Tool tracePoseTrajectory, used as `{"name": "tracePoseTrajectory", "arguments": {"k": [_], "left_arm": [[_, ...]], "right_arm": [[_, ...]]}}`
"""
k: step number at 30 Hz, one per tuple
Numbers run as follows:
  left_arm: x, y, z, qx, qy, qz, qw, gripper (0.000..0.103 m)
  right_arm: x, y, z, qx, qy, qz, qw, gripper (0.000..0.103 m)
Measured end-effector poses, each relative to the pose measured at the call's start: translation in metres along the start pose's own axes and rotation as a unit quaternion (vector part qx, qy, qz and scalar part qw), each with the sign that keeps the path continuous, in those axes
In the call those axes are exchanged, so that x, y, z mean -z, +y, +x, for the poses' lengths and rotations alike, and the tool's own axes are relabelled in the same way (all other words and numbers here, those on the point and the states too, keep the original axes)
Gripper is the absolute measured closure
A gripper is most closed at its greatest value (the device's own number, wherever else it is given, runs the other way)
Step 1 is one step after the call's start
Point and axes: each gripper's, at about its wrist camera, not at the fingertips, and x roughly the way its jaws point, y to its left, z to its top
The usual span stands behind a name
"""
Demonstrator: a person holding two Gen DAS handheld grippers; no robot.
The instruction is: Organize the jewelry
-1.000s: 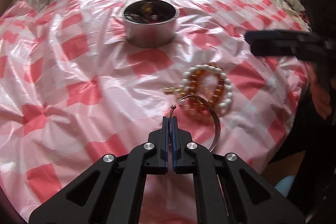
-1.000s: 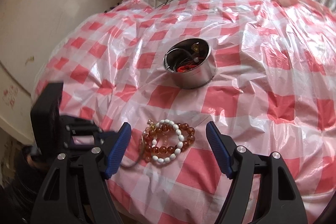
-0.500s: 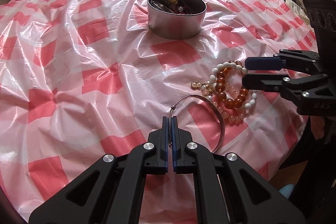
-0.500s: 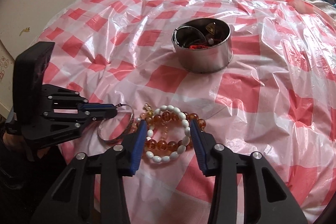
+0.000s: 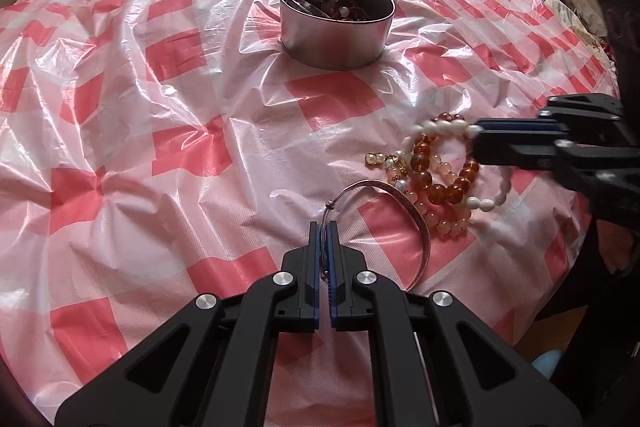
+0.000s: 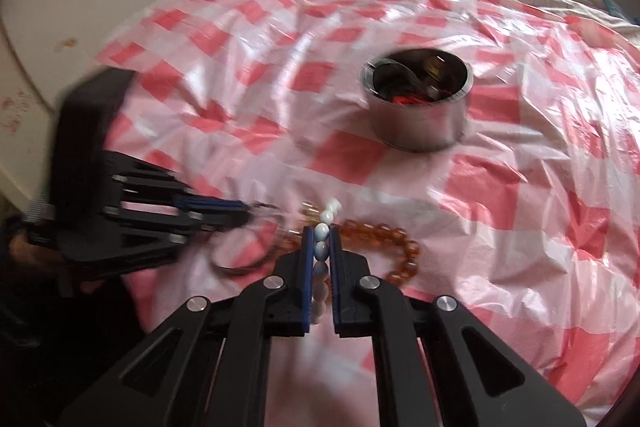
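left gripper [image 5: 323, 227]: fingers pressed together on the thin silver metal bangle [image 5: 404, 199], pinched at its wire clasp end; the rest of the hoop lies on the cloth.
right gripper [image 6: 321, 239]: fingers closed on the white bead bracelet [image 6: 320, 251], several beads stacked in the gap; right wrist view is motion-blurred.
jewelry pile: amber round-bead bracelet [image 5: 440, 171] and pale pink bead strand [image 5: 444, 219] tangled under the white one, touching the bangle's far arc.
target: round shiny steel tin [image 5: 337, 23], already part full of jewelry, well beyond the pile on the pink-and-white checked plastic sheet [image 5: 160, 147].
step (judged): lift both pieces clear and carry them to the tin.
how to do well: raise the white bracelet straight up and slowly so the amber beads fall away; keep the bangle level, its grip is thin.
risk: strands snag; the crinkly sheet drags; the bangle twists out.
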Motion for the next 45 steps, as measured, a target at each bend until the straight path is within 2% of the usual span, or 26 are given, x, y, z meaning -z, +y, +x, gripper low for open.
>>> {"name": "tracePoseTrajectory", "arguments": {"k": [3,6,9,11,13,15,17,19,23,27,30,33,39,45], "left_arm": [[0.000,-0.001,0.001,-0.003,0.001,0.002,1.0000,0.099],[0.000,-0.001,0.002,-0.004,0.002,0.003,1.0000,0.099],[0.000,-0.002,0.002,-0.006,0.003,0.005,1.0000,0.099],[0.001,-0.002,0.003,-0.006,0.003,0.005,1.0000,0.099],[0.001,-0.003,0.003,-0.007,0.002,0.006,1.0000,0.099],[0.001,-0.003,0.004,-0.008,0.003,0.007,0.9999,0.099],[0.001,-0.003,0.004,-0.009,0.003,0.008,0.9999,0.099],[0.001,-0.003,0.004,-0.009,0.003,0.008,0.9999,0.099],[0.001,-0.004,0.004,-0.009,0.003,0.008,0.9999,0.099],[0.001,-0.004,0.004,-0.013,0.003,0.009,0.9999,0.099],[0.002,-0.006,0.005,-0.018,0.002,0.013,0.9998,0.099],[0.002,-0.009,0.005,-0.029,0.003,0.024,0.9993,0.099],[0.004,-0.021,0.006,-0.070,-0.003,0.036,0.9969,0.099],[0.002,-0.024,0.009,-0.081,0.003,0.041,0.9959,0.099]], "right_arm": [[-0.006,0.005,-0.020,-0.064,-0.028,0.012,0.998,0.095],[-0.012,0.001,-0.037,-0.122,-0.061,0.038,0.990,0.095],[-0.017,-0.006,-0.051,-0.141,-0.085,0.057,0.985,0.095],[-0.018,-0.014,-0.056,-0.119,-0.090,0.063,0.987,0.095],[-0.017,-0.028,-0.052,-0.078,-0.079,0.079,0.991,0.095],[-0.011,-0.049,-0.038,0.000,-0.046,0.101,0.994,0.095],[-0.002,-0.071,-0.022,0.062,-0.013,0.127,0.990,0.095],[0.009,-0.094,-0.014,0.094,0.008,0.164,0.982,0.095],[0.015,-0.111,-0.014,0.091,0.013,0.196,0.976,0.094],[0.016,-0.105,-0.005,0.104,0.025,0.173,0.979,0.084],[0.018,-0.095,0.002,0.132,0.027,0.138,0.981,0.084],[0.022,-0.095,0.004,0.145,0.022,0.134,0.980,0.091],[0.025,-0.102,0.002,0.138,0.004,0.172,0.975,0.093],[0.031,-0.112,-0.004,0.098,-0.009,0.245,0.965,0.095]]}}
